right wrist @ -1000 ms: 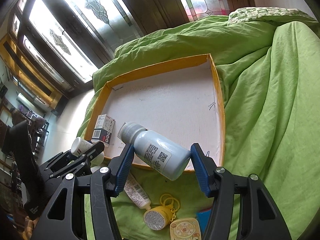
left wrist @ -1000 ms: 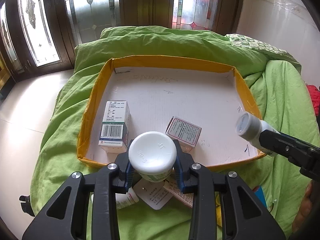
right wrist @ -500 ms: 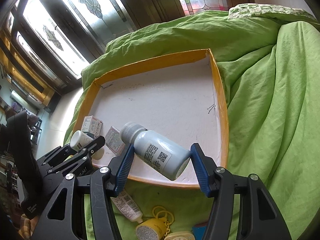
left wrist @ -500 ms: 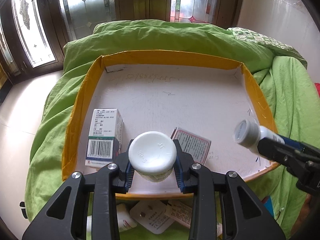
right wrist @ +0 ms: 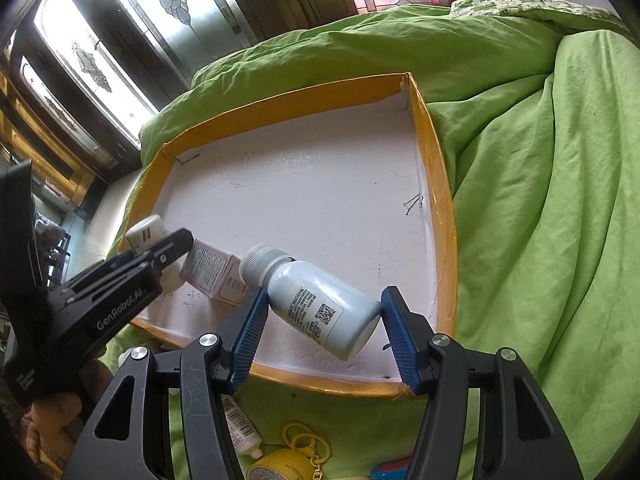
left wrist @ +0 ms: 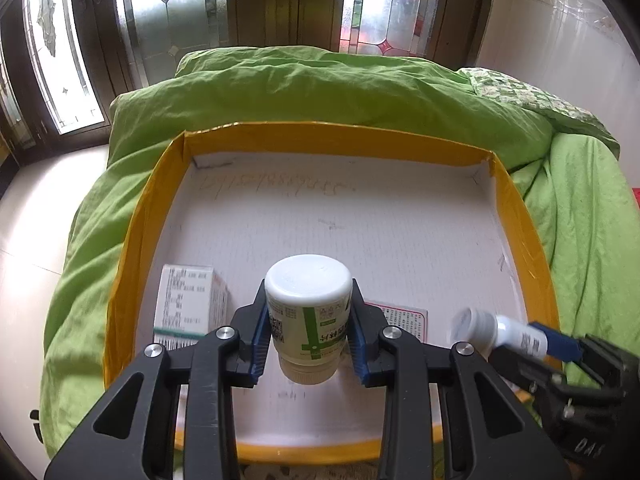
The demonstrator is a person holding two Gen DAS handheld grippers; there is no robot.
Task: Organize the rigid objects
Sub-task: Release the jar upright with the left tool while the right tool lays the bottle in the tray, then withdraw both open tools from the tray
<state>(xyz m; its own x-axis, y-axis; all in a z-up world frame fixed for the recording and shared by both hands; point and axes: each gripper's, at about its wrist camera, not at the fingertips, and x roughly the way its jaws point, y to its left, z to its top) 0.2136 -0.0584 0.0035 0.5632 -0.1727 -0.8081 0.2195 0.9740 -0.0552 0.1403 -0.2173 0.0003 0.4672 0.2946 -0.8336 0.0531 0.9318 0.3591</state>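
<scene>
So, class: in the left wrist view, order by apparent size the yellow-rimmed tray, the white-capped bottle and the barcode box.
1. yellow-rimmed tray
2. white-capped bottle, though nearness to the camera inflates it
3. barcode box, partly hidden, so its place after the bottle is unsure

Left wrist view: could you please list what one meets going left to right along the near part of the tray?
Tray rim → white box → green-label bottle in the left gripper → pink-bordered box → blue bottle in the right gripper.
</scene>
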